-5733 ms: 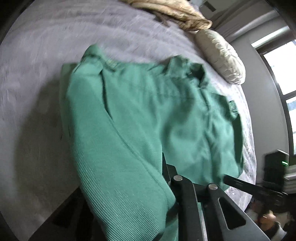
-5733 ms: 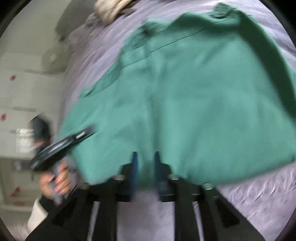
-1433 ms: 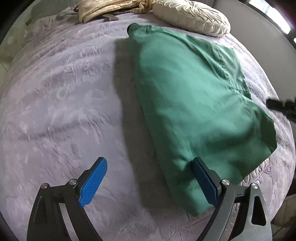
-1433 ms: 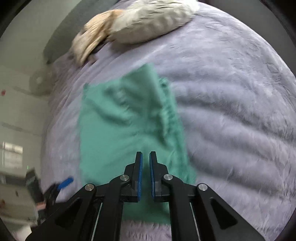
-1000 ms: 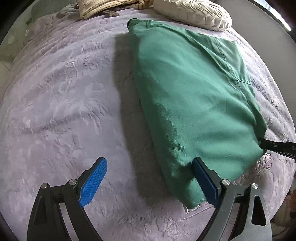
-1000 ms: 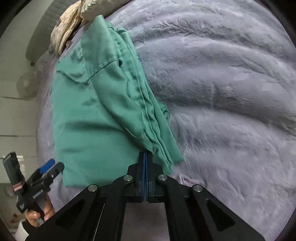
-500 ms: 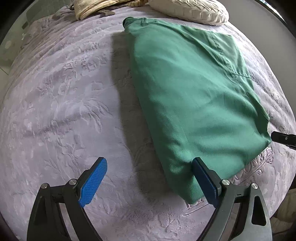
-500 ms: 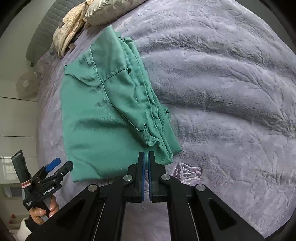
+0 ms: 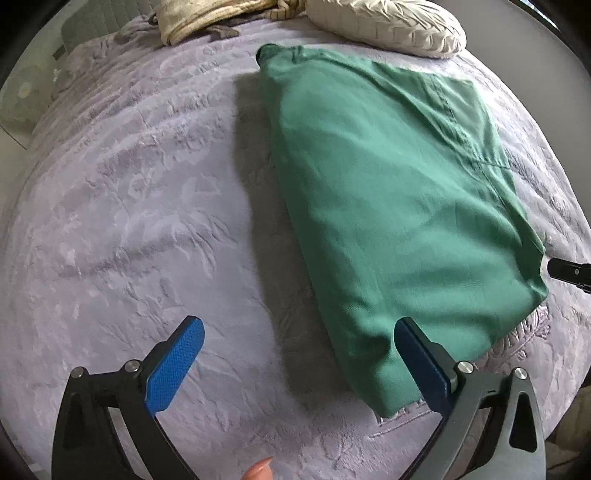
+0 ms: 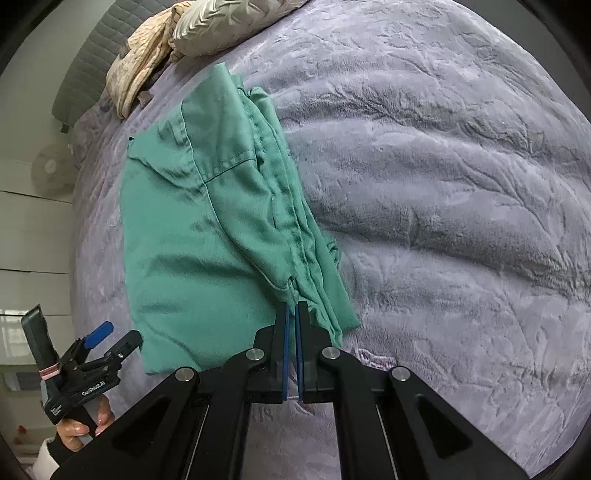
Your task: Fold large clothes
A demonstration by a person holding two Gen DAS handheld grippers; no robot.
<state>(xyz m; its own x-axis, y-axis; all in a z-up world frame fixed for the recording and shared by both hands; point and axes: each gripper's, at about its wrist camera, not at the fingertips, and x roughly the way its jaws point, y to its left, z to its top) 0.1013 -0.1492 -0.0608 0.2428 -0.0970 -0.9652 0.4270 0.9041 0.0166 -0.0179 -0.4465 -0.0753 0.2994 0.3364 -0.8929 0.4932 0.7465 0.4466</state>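
Left wrist view: folded green garment (image 9: 388, 206) lies on a lavender embossed bedspread (image 9: 129, 221), ahead and right of the wide-spread left gripper (image 9: 299, 354).

Its right blue pad (image 9: 421, 365) sits just beside the garment's near corner; the left pad hangs over bare bedspread, which stretches broadly ahead and to the left. A cream pillow (image 9: 388, 22) and a crumpled beige blanket (image 9: 207, 14) lie beyond the garment's far end. The right wrist view shows the right gripper (image 10: 291, 314) narrowed to a slim gap just at the garment's stacked hem edges (image 10: 295, 221); whether cloth is pinched I cannot tell. Only this view shows a grey headboard (image 10: 85, 70), a white fan (image 10: 48, 170) and the wide bedspread to the right.
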